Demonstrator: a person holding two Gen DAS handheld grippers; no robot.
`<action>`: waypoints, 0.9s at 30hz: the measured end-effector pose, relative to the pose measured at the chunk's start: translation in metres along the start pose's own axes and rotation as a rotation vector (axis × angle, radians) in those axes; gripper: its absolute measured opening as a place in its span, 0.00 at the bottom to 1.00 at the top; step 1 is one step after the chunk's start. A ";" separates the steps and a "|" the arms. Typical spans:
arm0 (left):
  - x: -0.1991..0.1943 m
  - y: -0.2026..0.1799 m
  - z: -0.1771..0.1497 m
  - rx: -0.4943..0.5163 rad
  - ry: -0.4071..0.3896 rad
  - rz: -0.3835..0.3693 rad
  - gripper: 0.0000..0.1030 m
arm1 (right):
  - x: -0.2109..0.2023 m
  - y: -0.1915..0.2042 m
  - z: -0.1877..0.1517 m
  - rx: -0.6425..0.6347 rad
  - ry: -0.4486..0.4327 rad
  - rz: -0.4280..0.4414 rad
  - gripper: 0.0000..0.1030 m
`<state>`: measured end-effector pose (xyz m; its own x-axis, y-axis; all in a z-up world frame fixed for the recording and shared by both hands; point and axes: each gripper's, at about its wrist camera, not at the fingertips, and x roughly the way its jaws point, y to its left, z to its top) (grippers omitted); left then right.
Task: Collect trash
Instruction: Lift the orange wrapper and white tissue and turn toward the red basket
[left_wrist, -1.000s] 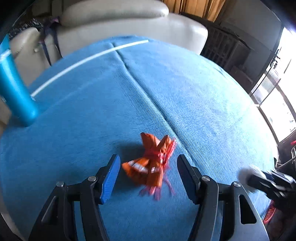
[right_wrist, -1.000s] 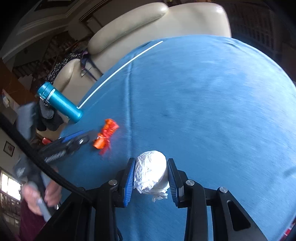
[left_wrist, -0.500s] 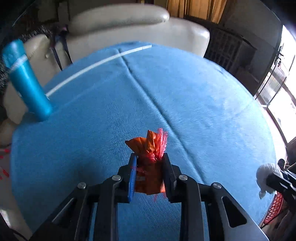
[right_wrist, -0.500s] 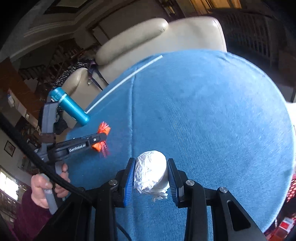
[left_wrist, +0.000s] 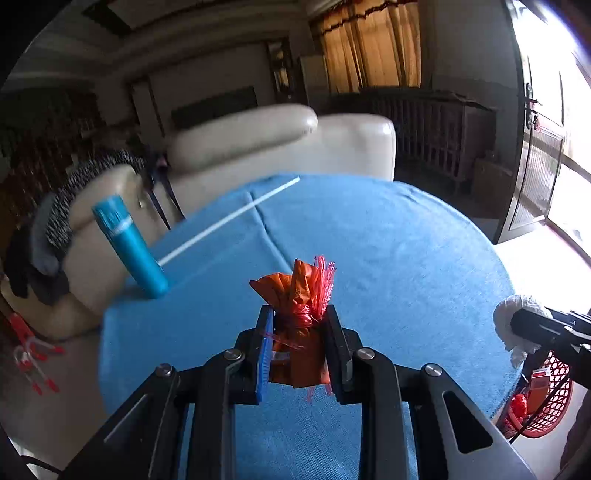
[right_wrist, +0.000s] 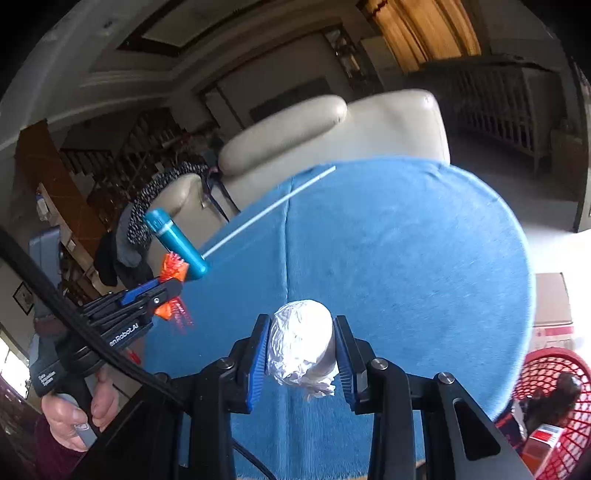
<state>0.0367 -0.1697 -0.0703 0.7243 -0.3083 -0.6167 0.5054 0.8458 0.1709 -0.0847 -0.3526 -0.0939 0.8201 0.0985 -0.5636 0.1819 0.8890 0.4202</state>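
Trash in both grips above the blue worktop (left_wrist: 406, 258): the left tool (left_wrist: 298, 343) is clamped on a crumpled orange wrapper (left_wrist: 299, 306), its red fringe sticking up past the fingertips, while the right tool (right_wrist: 300, 354) is clamped on a ball of silver foil (right_wrist: 301, 343). Both pieces are lifted clear of the worktop's cloth. An upright blue tube (left_wrist: 129, 247) stands at the worktop's far left edge, near a white stripe across the cloth. A cream armchair (left_wrist: 280, 140) sits just beyond the worktop's far side. A red mesh basket (right_wrist: 554, 402) sits low beside the worktop's near right edge. A hand (right_wrist: 74, 410) grips the left tool's handle.
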 end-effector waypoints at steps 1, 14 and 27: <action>-0.008 -0.004 0.001 0.008 -0.014 0.010 0.27 | -0.008 0.000 -0.001 -0.002 -0.012 0.000 0.35; -0.061 -0.055 0.013 0.117 -0.149 0.029 0.27 | -0.103 -0.004 -0.009 -0.053 -0.172 -0.047 0.35; -0.074 -0.081 0.015 0.167 -0.173 0.022 0.27 | -0.139 -0.014 -0.012 -0.068 -0.240 -0.078 0.35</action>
<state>-0.0508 -0.2219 -0.0270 0.7985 -0.3726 -0.4728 0.5486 0.7739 0.3165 -0.2075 -0.3733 -0.0299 0.9118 -0.0730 -0.4040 0.2192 0.9187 0.3287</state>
